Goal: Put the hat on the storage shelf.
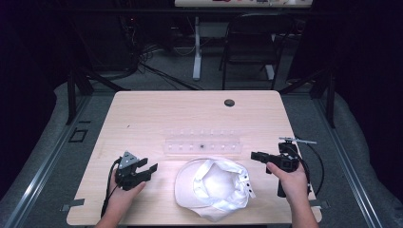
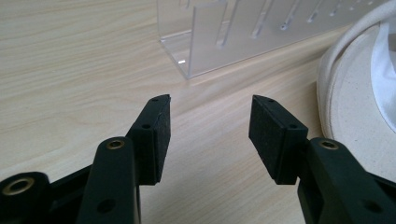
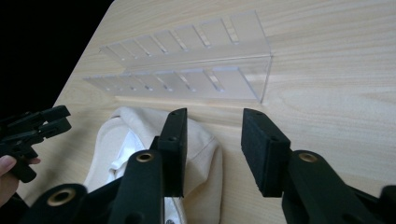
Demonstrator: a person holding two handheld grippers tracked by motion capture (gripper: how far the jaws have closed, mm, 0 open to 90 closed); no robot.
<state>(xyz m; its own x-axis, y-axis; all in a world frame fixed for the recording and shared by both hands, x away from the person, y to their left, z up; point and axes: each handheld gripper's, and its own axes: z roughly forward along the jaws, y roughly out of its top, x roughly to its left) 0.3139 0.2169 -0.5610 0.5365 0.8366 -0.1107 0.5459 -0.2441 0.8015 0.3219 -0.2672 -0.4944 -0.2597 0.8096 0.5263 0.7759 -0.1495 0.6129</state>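
Cap (no legible writing), upturned

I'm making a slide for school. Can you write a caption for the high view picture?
Two open hand-held grippers, left gripper and right gripper, flank a white cap before a clear rack.

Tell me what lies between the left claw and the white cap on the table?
Nothing: in the high view, bare wooden table separates the open left claw from the white cap.
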